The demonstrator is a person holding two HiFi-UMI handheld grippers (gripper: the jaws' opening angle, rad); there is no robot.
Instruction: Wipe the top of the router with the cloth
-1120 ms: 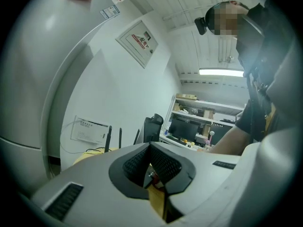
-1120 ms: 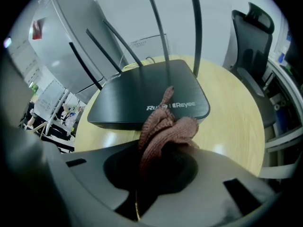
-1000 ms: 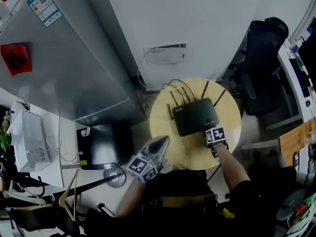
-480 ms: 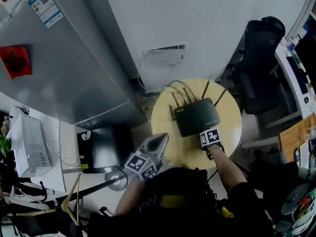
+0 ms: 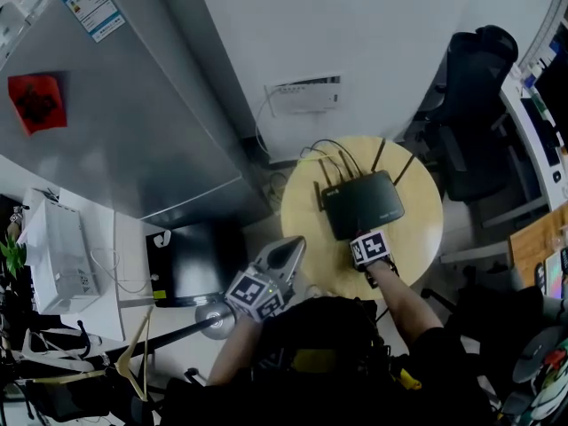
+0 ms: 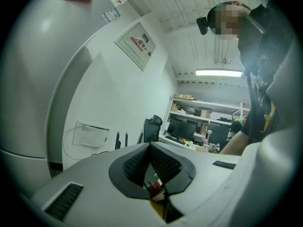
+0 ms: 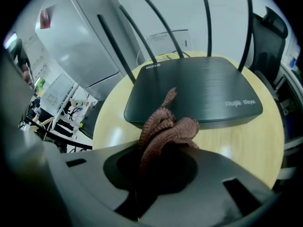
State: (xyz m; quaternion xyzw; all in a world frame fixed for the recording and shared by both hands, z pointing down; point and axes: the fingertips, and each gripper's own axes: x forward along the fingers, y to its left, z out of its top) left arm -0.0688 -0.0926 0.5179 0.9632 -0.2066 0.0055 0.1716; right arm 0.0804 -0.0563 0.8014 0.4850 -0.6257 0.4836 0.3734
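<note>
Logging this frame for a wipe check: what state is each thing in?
Router: flat on the table, antennas up.
Cloth: bunched, reaching the router's near edge.
Right gripper: shut on the cloth.
Left gripper: shut, empty, away from the router.

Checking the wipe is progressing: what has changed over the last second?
The right gripper, shut on the brown knitted cloth, slid leftward along the near edge of the black flat router. Nothing was taken or released. The left gripper stayed shut by the round pale wooden table's near-left edge; the router stayed put.
</note>
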